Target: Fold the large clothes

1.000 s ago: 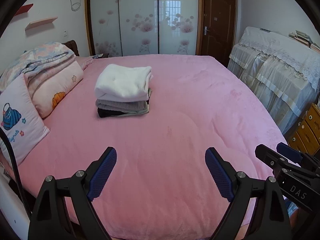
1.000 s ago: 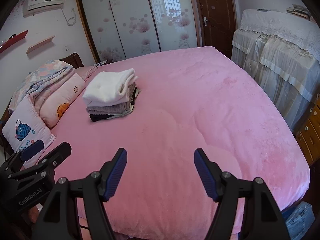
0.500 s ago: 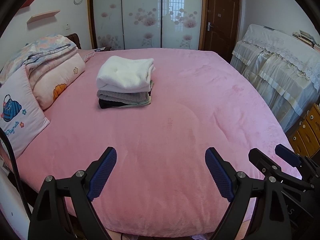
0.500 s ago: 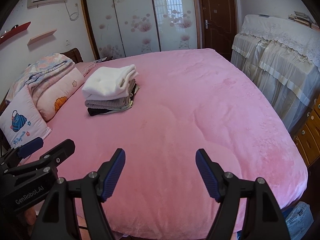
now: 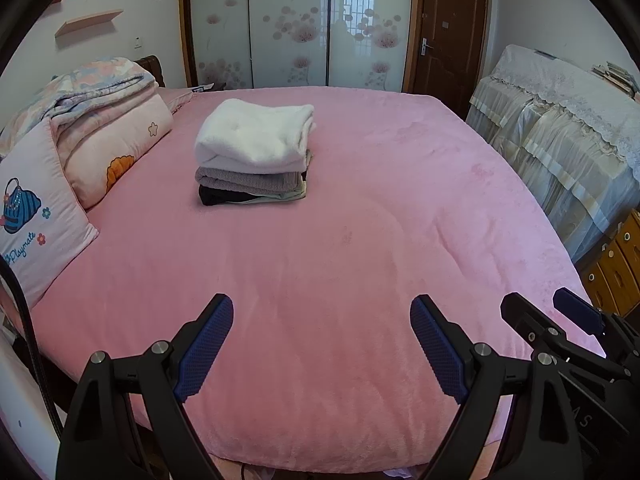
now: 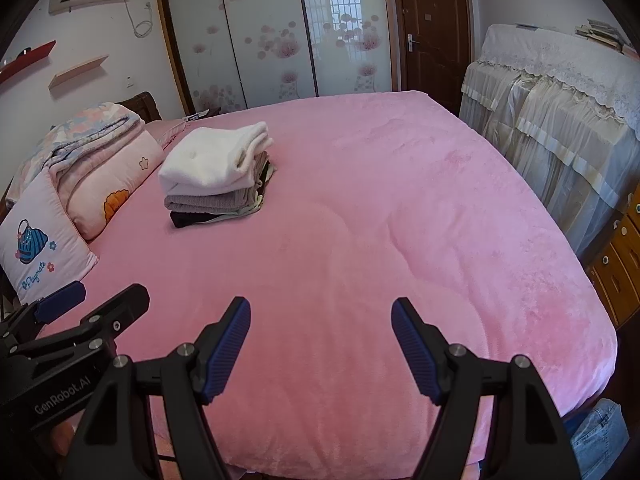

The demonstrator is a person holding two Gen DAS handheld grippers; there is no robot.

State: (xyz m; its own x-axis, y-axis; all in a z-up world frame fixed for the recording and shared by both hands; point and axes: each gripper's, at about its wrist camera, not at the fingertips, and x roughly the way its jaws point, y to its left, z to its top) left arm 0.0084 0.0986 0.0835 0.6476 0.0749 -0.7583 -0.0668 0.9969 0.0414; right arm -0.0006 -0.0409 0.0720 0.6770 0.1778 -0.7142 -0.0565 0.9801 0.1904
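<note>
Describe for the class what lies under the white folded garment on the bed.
Under the white garment sits a folded grey one, then a black piece with a pale layer beside it. How many more pieces lie inside the stack is hidden.

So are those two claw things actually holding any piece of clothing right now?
No. The left gripper and right gripper are both open and empty; the folded clothes sit untouched on the bed.

The bed [image 5: 360,248] wears matt pink plush fleece. On the stack of folded clothes [image 5: 254,156], the top white piece looks fluffy, the grey one beneath knitted. Wardrobe doors [image 5: 292,24] are glossy frosted glass; the door [image 5: 448,36] is brown wood.
</note>
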